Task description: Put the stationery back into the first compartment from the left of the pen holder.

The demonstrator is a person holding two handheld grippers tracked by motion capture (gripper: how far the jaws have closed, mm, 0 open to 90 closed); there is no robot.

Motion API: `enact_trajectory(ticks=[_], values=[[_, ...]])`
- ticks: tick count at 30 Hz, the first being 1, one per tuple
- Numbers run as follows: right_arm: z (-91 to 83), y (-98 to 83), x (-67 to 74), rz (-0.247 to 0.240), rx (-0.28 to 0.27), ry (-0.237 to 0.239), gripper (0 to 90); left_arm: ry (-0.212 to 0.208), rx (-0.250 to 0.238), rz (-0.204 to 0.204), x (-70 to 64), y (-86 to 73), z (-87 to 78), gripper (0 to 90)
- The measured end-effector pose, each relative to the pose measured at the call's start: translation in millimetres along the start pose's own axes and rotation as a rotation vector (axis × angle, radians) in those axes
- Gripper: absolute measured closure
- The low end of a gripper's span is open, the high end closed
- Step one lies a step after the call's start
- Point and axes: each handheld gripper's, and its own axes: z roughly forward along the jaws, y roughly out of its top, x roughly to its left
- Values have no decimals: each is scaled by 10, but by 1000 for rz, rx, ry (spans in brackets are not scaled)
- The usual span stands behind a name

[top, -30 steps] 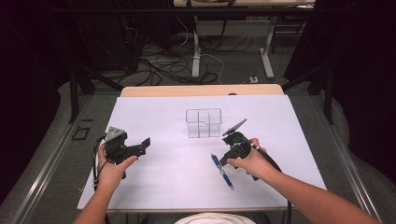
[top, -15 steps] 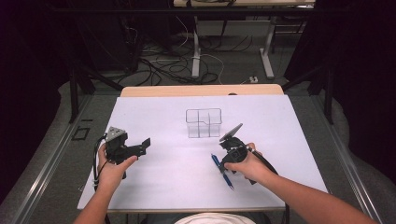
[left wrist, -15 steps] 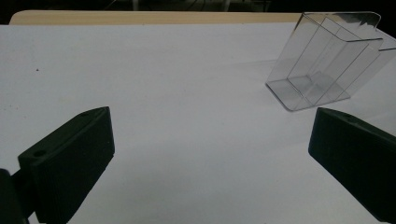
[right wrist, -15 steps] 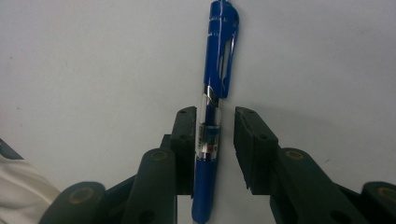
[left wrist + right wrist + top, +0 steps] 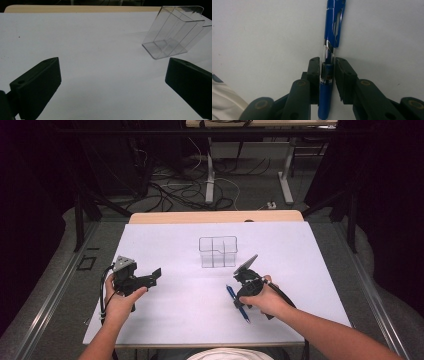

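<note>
1. Where the white table (image 5: 310, 250) spreads under the high view, holds a clear plastic box (image 5: 218, 252) near its middle, upright and split into compartments.
2. Grips the left claw (image 5: 150, 278) in the person's left hand (image 5: 120, 301) at the table's left side, jaws pointing toward the box.
3. Seen from the left claw's own view: jaws spread wide apart, nothing between them, bare white table beneath, clear box (image 5: 175, 32) ahead and to the right, well apart from both jaws.
4. Grips the right claw (image 5: 236, 292) in the right hand (image 5: 262, 296), low over the table, in front of the box and a little right of it.
5. Lies flat on the table at the right claw: a blue pen (image 5: 238, 304), one end reaching toward the person's edge.
6. Seen from the right claw's view (image 5: 327, 68): jaws drawn together on the blue pen (image 5: 332, 27), pressing both sides of its barrel near the clear section, clip end running on past the jaw tips, over white surface.
</note>
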Motion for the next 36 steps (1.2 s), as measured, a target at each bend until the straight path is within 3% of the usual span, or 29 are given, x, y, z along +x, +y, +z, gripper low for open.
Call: enact_trajectory(ticks=[19,24,26,29,36], values=[[-8,13,-15,39,32,22,796,-9,5,5,-7,6,2,1],[-35,6,-16,15,28,19,797,-13,13,11,-14,7,9,0],[-70,10,-15,-19,-8,18,797,-13,16,13,-20,6,13,1],[-124,22,-1,-21,7,10,797,-16,15,9,-30,3,22,0],[-235,57,4,-45,-13,-3,797,-14,17,7,-24,5,23,1]])
